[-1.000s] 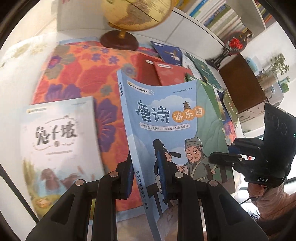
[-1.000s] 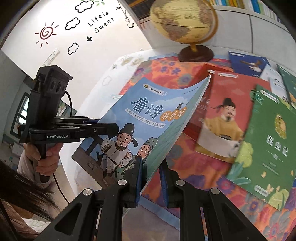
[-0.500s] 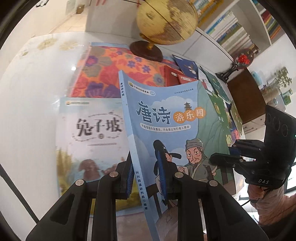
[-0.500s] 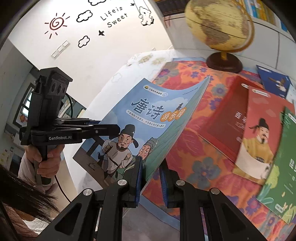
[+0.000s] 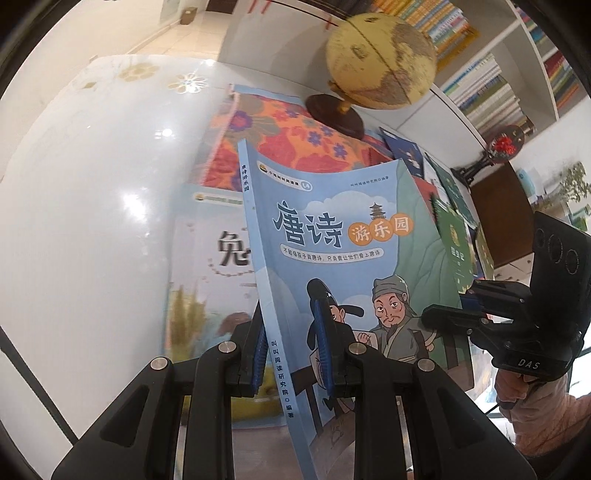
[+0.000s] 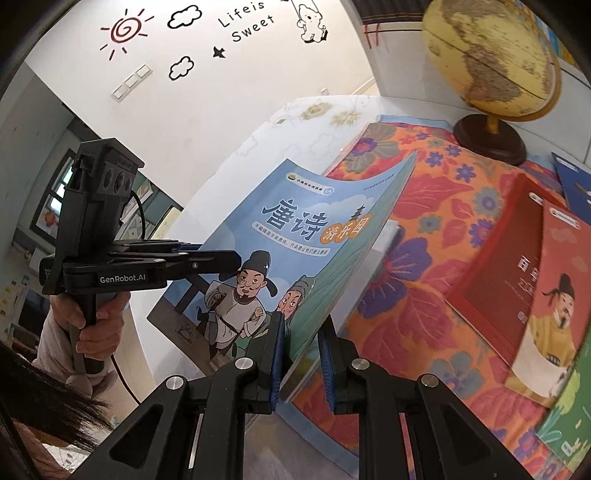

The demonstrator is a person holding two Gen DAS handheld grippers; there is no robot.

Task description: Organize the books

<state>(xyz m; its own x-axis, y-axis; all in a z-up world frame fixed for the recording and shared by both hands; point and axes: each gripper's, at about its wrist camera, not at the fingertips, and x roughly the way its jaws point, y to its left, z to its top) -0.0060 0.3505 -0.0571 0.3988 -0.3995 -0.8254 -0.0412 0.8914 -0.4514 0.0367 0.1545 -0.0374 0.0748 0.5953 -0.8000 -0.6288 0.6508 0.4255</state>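
Together, left tongs and right tongs, angled downward, clamp the blue book's opposite edges.

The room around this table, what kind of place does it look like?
Probably a children's reading room or study. Shelves packed with books line the wall, a globe stands on the table, picture books like the blue poetry book are about, and cartoon wall stickers decorate it.

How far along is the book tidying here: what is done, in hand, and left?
Done: one pale book lies alone on the white table. In hand: the blue book, held clear of the table by the left gripper and right gripper. Left: red books and a green one still spread on the flowered cloth.
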